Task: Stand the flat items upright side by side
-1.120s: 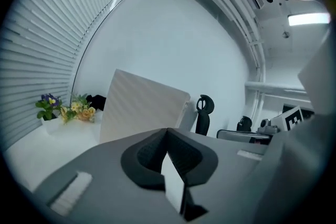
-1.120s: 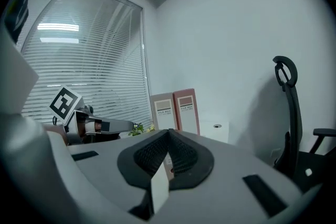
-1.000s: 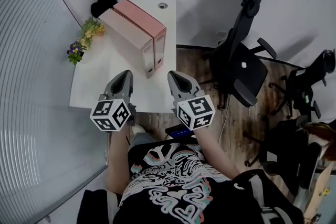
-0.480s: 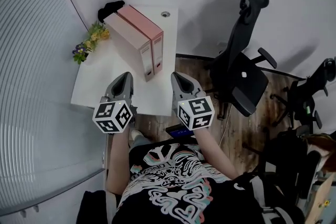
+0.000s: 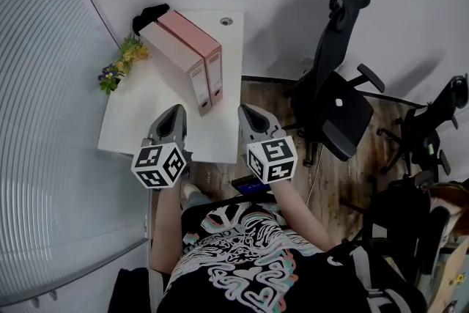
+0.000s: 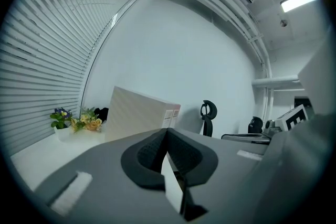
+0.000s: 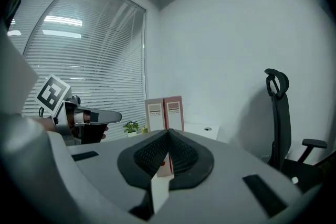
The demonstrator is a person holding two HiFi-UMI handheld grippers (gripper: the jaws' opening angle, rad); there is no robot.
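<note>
We're holding left gripper (image 5: 174, 112) and right gripper (image 5: 246, 112) clenched, gripping nothing, near table (image 5: 135, 108) edge at 6 o'clock. Two binders (image 5: 176, 49) standing upright, touching, toward 12 o'clock. Risk: our reaching in clips pink binder (image 5: 195, 33), seemingly close to 3 o'clock edge, tipping both.
</note>
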